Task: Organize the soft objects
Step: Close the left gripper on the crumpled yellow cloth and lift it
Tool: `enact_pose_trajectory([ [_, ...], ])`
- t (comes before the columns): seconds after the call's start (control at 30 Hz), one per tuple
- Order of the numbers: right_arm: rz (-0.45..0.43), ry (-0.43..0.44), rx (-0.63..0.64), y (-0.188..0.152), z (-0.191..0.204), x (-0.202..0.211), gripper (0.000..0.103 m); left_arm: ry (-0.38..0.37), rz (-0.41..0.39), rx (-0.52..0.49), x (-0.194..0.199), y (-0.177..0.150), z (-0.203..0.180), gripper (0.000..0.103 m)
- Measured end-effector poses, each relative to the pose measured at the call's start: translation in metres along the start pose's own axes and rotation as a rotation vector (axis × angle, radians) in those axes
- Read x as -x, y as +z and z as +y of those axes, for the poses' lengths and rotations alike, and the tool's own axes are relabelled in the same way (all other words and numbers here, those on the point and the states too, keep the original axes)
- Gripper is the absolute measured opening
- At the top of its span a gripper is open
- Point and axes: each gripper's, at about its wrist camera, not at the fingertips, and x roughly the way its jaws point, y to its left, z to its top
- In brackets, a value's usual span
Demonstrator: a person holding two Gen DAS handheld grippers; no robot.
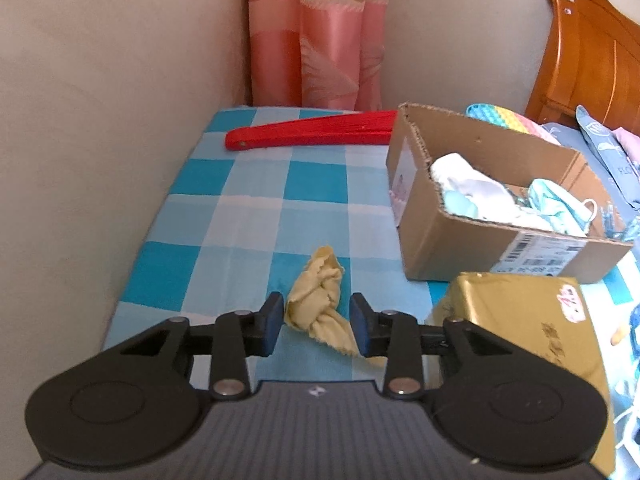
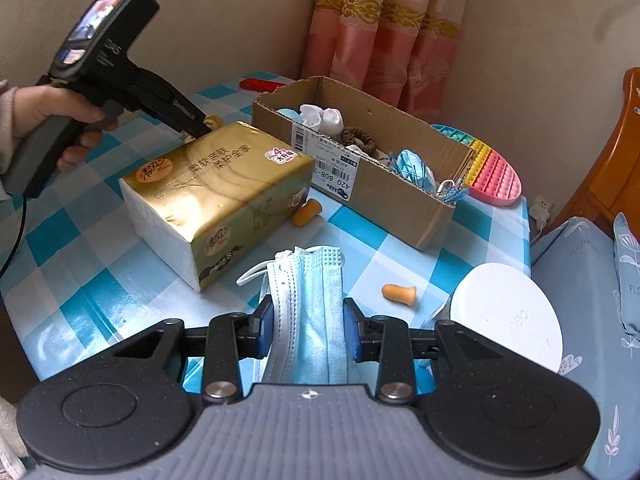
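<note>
L gripper (image 1: 317,326) jaws part open around a crumpled yellow cloth (image 1: 320,296) on the checked table (image 1: 248,184), pads just off it. R gripper (image 2: 308,330) pinches a bunch of blue face masks (image 2: 316,300), long axis running near to far. Two orange earplugs (image 2: 399,293) lie near one cardboard box (image 2: 384,188), one tissue pack (image 2: 220,192).

Left gripper (image 1: 318,326) angled downward, jaws parted and pressing nothing; right gripper (image 2: 308,330) angled downward, jaws clamped.
</note>
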Motion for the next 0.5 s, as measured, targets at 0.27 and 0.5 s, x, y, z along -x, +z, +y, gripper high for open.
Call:
enact_pose_trajectory([
  [0.27, 0.000, -0.010, -0.001, 0.0054, -0.0031, -0.0052, 0.039, -0.016, 0.017, -0.013, -0.0106, 0.0012, -0.0009, 0.026],
  [0.5, -0.001, -0.014, 0.001, 0.0082, -0.0047, -0.0067, 0.039, -0.034, 0.012, -0.030, -0.0035, -0.0014, 0.0001, 0.024],
])
